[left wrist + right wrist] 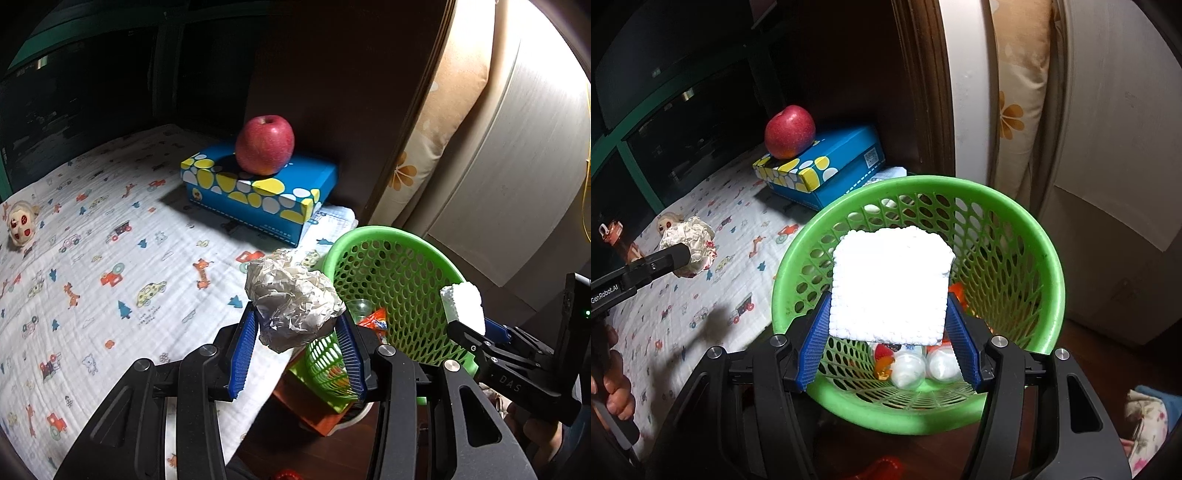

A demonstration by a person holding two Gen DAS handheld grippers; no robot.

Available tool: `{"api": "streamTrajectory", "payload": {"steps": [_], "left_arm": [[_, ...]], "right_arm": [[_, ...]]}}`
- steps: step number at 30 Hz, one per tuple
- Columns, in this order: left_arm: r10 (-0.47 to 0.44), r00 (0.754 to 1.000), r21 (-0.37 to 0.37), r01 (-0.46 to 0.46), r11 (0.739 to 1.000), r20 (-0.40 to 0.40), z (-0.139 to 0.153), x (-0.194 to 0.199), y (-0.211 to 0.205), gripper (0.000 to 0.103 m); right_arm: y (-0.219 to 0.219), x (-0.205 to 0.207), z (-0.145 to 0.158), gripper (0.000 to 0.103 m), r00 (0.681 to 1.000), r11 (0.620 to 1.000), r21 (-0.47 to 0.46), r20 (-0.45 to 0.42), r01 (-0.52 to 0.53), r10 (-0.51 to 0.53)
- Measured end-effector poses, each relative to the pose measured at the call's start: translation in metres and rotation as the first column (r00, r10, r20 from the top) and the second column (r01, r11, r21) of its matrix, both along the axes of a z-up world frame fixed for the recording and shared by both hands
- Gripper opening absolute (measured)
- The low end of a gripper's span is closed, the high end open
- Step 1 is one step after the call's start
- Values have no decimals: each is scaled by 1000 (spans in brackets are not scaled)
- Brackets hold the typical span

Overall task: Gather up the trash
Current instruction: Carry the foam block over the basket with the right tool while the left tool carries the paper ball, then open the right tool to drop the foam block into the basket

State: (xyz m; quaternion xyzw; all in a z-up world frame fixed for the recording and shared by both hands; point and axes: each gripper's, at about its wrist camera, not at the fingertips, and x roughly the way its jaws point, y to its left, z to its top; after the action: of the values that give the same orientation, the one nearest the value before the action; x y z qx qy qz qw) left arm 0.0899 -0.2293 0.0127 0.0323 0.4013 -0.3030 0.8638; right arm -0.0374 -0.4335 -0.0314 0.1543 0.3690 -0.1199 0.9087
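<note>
**Both grippers loaded, at the green basket**

My left gripper [299,332] is clamped on a crumpled paper ball [291,299], blue pads pressing both sides, held over the bed edge just beside the basket rim. My right gripper [886,321] is clamped on a white foam block [890,284], hanging directly over the mouth of the green basket [1049,266].

The basket stands on the floor against the bed. Inside: an orange wrapper [375,323] and a couple of clear round containers [907,371]; can't tell exactly what they are through the glare.

Beyond it, the printed bedsheet [110,236]. Further back, a blue tissue box [258,192] with a red apple [265,144] sitting on top. A small doll [20,227] lies at the far left edge of the bed.
</note>
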Motion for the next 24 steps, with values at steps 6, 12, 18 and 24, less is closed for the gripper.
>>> {"api": "streamTrajectory", "payload": {"steps": [6,12,18,24], "left_arm": [[-32,999,2,32,999,9,5,-5,-17,42],[-60,998,7,60,998,13,7,-8,-32,42],[-80,997,12,80,997,15,8,-10,-44,42],[-98,995,16,98,995,16,7,-11,-54,42]], "right_arm": [[-8,-4,-5,60,1000,1000,7,-10,18,-18],[-13,-7,-10,60,999,999,14,-18,29,-29],[-17,-8,-11,60,999,999,23,-20,34,-34],[-19,-10,-11,67,999,999,26,-16,41,-40]]}}
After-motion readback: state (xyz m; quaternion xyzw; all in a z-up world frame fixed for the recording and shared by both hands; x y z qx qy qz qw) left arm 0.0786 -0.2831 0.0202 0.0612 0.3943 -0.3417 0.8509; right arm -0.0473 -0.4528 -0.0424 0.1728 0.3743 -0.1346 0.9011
